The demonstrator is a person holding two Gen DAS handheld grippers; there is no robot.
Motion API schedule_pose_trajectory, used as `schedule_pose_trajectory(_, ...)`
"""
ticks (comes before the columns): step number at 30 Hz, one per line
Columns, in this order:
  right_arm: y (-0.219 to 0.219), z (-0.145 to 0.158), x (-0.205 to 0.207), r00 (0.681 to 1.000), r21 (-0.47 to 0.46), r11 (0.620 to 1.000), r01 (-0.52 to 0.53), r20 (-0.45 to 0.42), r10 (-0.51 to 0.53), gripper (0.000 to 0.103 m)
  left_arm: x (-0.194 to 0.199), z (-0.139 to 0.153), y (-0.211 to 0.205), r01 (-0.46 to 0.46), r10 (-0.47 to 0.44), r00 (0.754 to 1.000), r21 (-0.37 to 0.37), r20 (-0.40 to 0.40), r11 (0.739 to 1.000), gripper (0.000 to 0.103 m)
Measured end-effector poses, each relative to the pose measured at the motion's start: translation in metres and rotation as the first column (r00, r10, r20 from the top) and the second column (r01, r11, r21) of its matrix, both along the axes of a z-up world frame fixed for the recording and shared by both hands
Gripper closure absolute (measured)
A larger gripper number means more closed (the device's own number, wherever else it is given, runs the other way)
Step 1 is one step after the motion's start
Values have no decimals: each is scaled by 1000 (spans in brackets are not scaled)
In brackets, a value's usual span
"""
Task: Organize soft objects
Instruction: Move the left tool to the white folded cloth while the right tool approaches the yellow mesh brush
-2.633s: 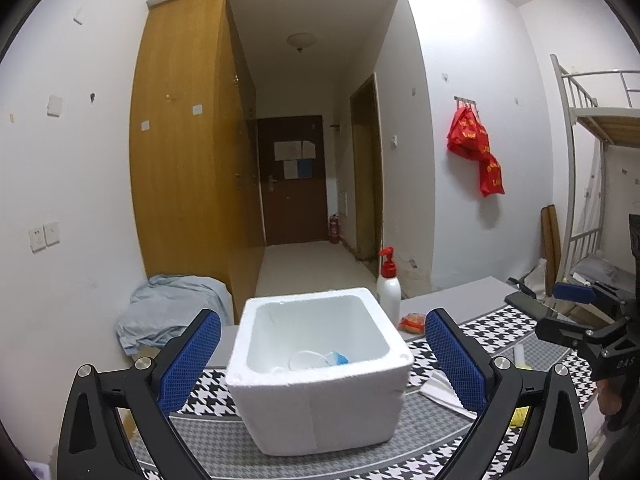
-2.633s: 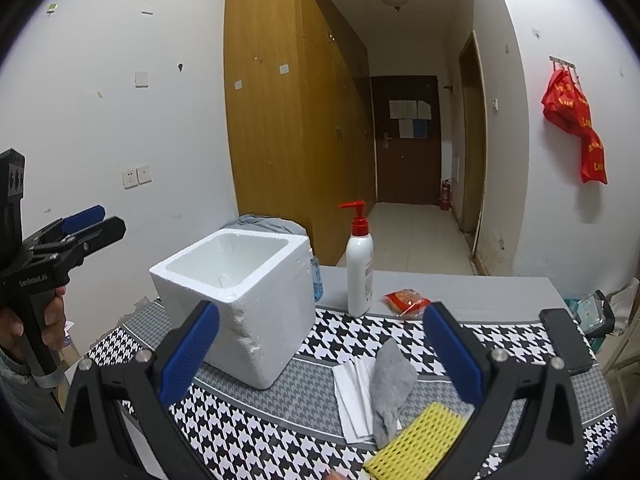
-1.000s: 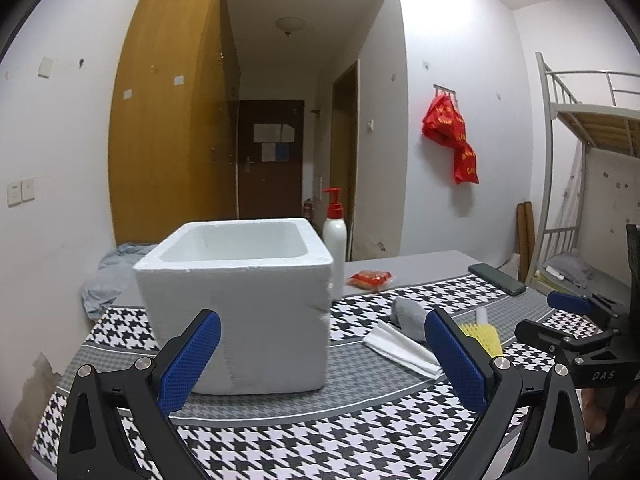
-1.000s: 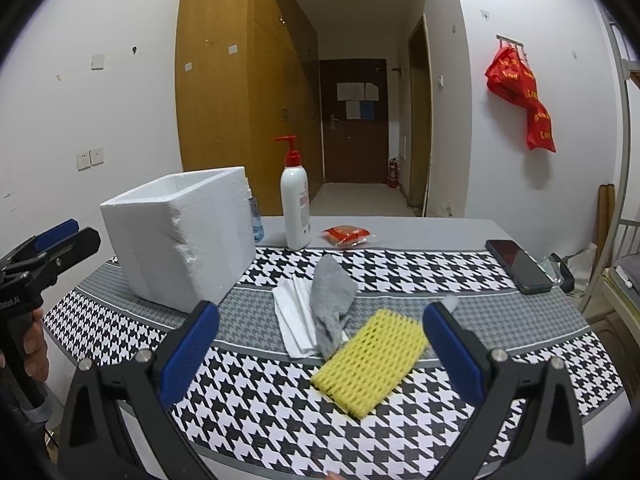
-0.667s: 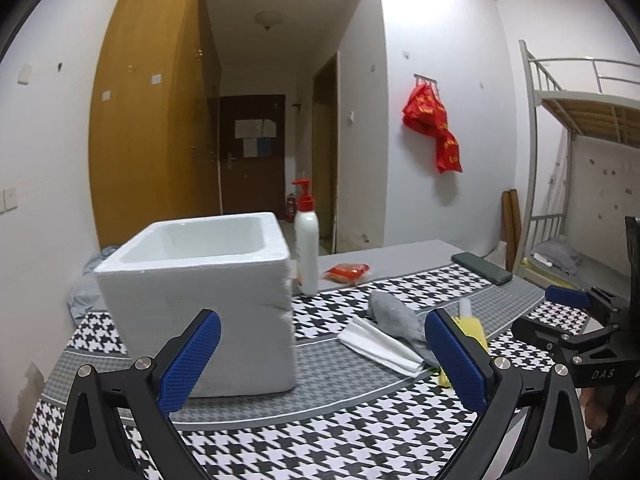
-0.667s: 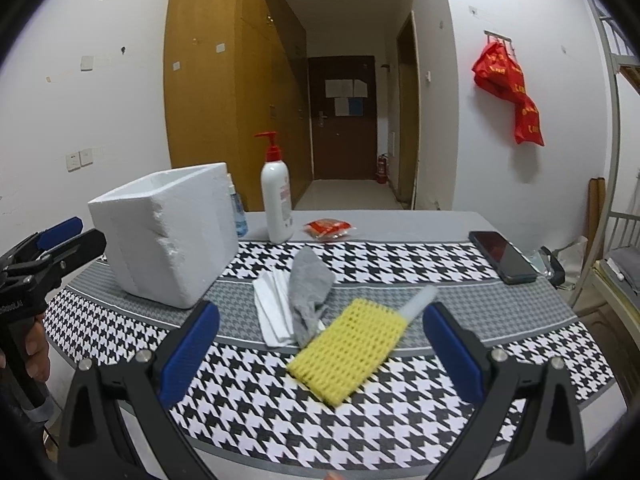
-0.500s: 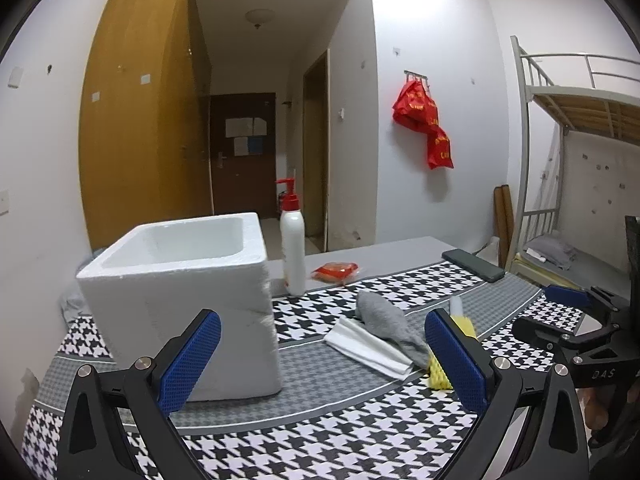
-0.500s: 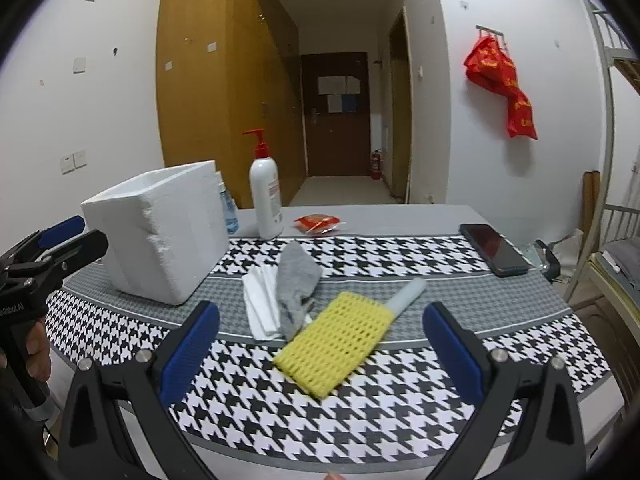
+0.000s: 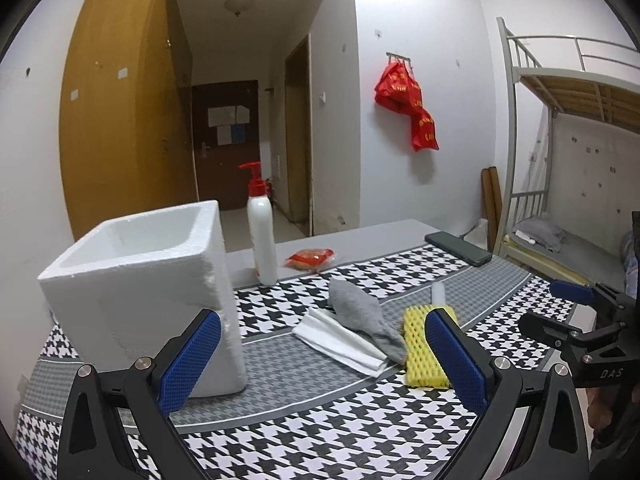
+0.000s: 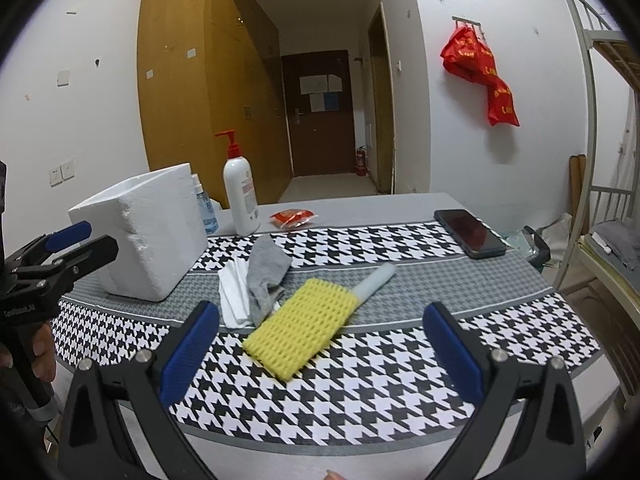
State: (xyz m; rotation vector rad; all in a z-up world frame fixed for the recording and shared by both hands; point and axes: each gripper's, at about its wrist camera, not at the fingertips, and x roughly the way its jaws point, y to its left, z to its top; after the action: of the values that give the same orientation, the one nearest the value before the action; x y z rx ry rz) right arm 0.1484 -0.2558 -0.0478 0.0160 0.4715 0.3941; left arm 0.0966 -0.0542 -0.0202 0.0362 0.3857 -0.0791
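Observation:
A yellow foam net sleeve (image 10: 306, 332) lies on the houndstooth table, with a white foam tube (image 10: 374, 277) at its far end. A grey sock (image 10: 266, 270) lies over folded white cloths (image 10: 232, 294) just left of it. A white foam box (image 10: 146, 236) stands at the left. My right gripper (image 10: 320, 354) is open and empty, above the table's near edge, facing the yellow sleeve. My left gripper (image 9: 320, 354) is open and empty, between the box (image 9: 136, 300) and the sleeve (image 9: 420, 354); the sock (image 9: 362, 316) and cloths (image 9: 340, 342) lie ahead.
A white pump bottle with a red top (image 10: 239, 196), a small blue bottle (image 10: 202, 210) and a red snack packet (image 10: 292, 216) sit at the table's back. A black phone (image 10: 470, 234) lies at the right. A bunk bed (image 9: 568, 152) stands beyond the table's right end.
Both grippers have drawn back and lowered toward the table's near side. The left view has swung right from over the box to face the sock and sleeve. Both stay open.

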Motion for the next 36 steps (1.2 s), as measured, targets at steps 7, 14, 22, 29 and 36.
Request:
schedule_pose_trajectory(7,-5,-9,6,1000,3,1000,-3,-24,3,0,20,-10,-11,20,-20,998,2,-64,1000,1)
schedule_pose_trajectory(14,-6,-19,20,998,3,1000,-20,-60,20,0,45,-22,-24,21,-16,994,49,-105,999,1)
schedule_pose_trajectory(22,-4,-22,35,994,-18,998,-57,-89,55,0,70,-36,-24,-54,60,982,39,-178,998,1)
schedule_pose_trajectory(29,4,-27,46,989,-38,995,-88,-120,83,0,90,-47,-22,-86,90,967,28,-240,996,3)
schedule_pose_trajectory(36,3,-26,49,987,-37,994,-103,-124,97,0,106,-57,-19,-128,132,943,36,-306,991,18)
